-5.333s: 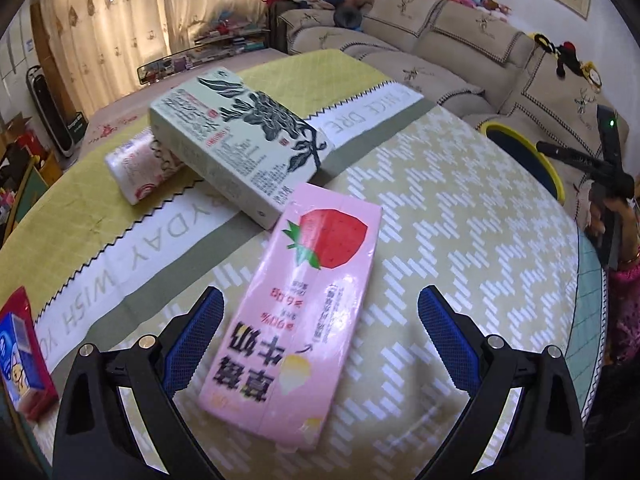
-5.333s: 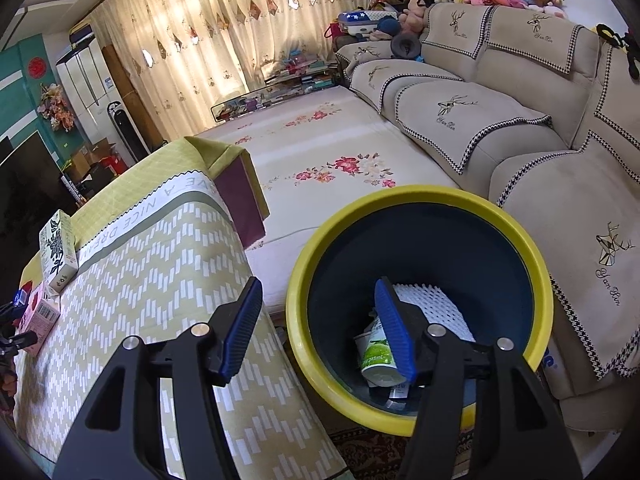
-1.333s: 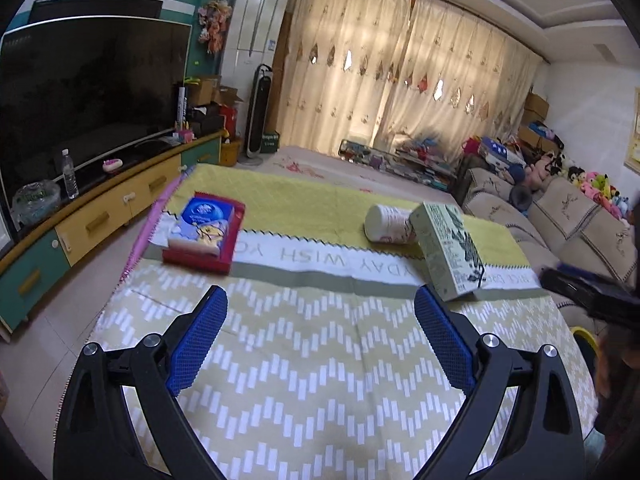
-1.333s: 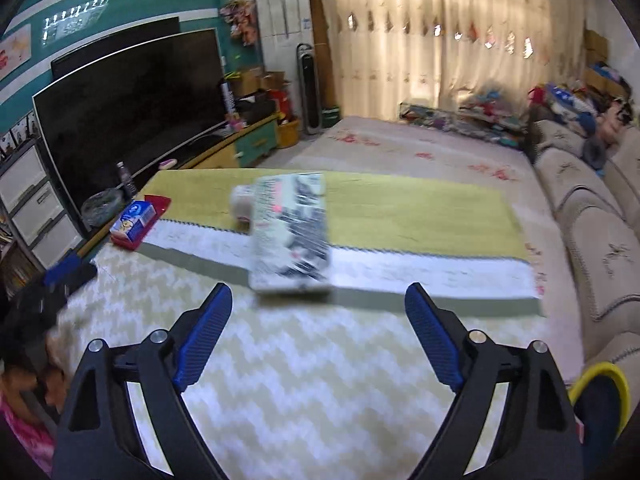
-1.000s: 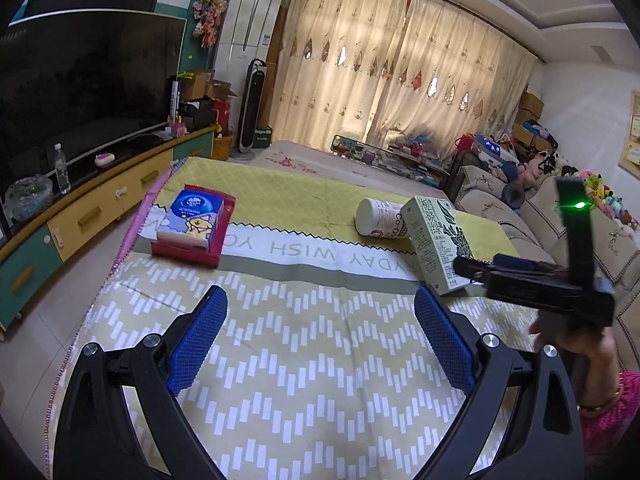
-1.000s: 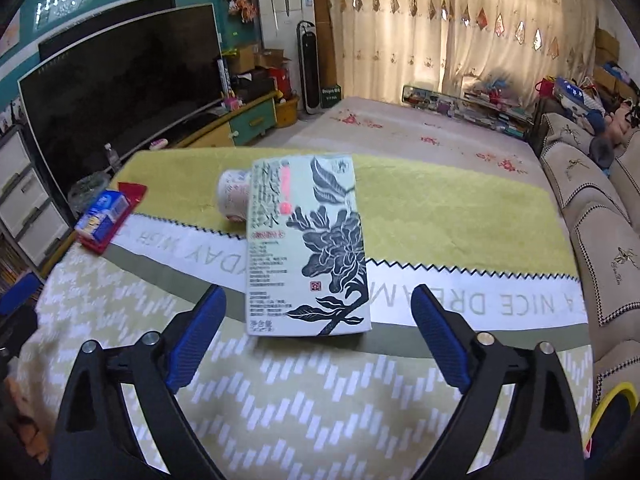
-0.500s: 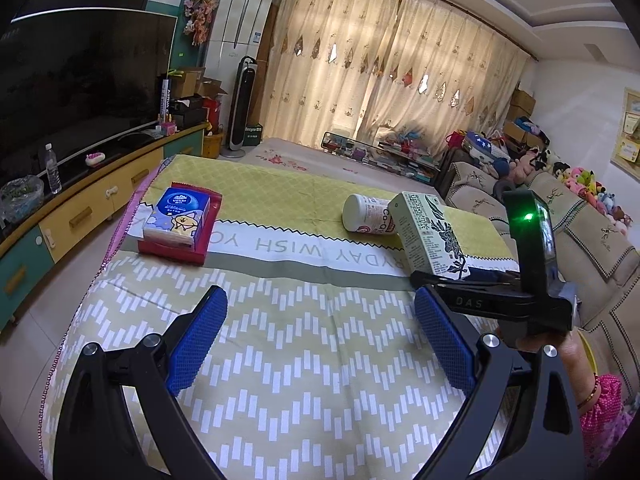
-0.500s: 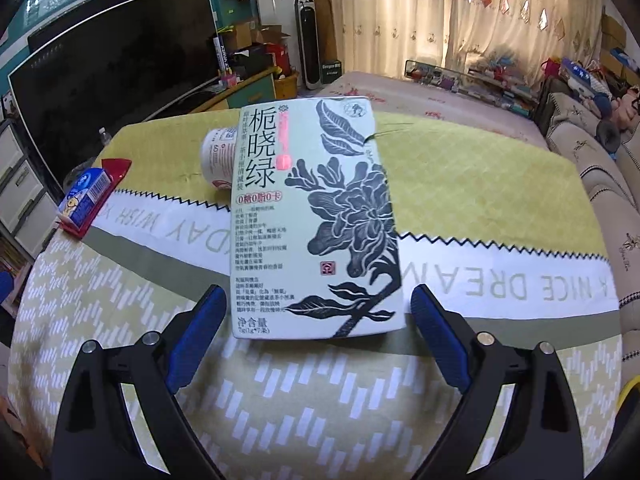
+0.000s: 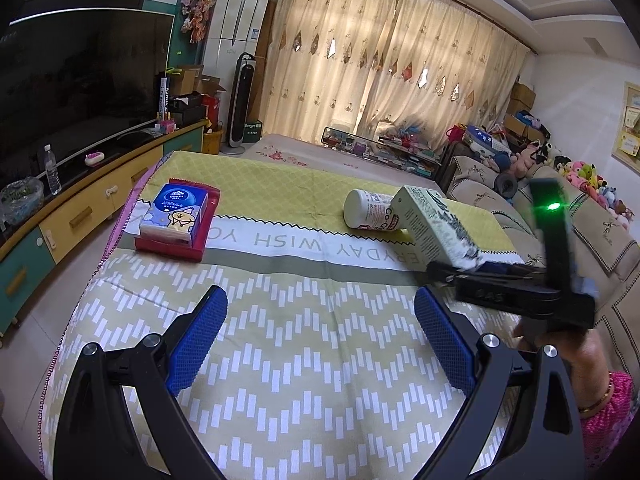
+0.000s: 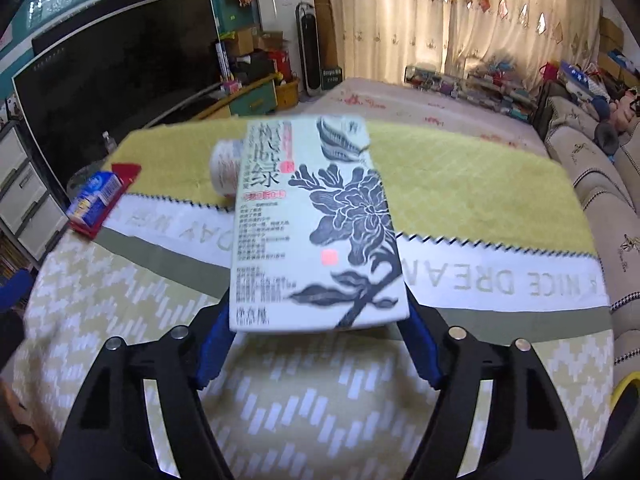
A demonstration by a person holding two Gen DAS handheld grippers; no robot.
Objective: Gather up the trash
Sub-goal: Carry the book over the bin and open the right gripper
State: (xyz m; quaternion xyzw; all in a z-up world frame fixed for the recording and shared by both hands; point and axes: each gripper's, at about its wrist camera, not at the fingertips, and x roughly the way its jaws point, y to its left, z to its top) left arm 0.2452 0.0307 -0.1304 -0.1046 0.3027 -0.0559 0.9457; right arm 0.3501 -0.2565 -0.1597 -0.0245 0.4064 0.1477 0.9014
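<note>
A pale green tea carton (image 10: 316, 232) printed with a dark flower lies on the table, its near end between my right gripper's (image 10: 318, 332) blue pads. The jaws are closing and the pads (image 10: 214, 340) touch the carton's two sides. In the left wrist view the right gripper (image 9: 452, 270) meets the same carton (image 9: 434, 224) from the right, held by a person's hand. A white bottle (image 9: 370, 214) lies on its side just behind the carton. My left gripper (image 9: 320, 340) hangs open above the zigzag cloth with nothing between its fingers.
A blue tissue pack on a red tray (image 9: 176, 216) sits at the table's left side. A yellow bin rim (image 10: 624, 384) shows at the lower right. A sofa (image 9: 600, 232) runs along the right, a TV cabinet (image 9: 80, 208) along the left.
My right gripper came closer to the tea carton and its jaws narrowed onto the carton's near end. The left gripper stayed nearly still and open.
</note>
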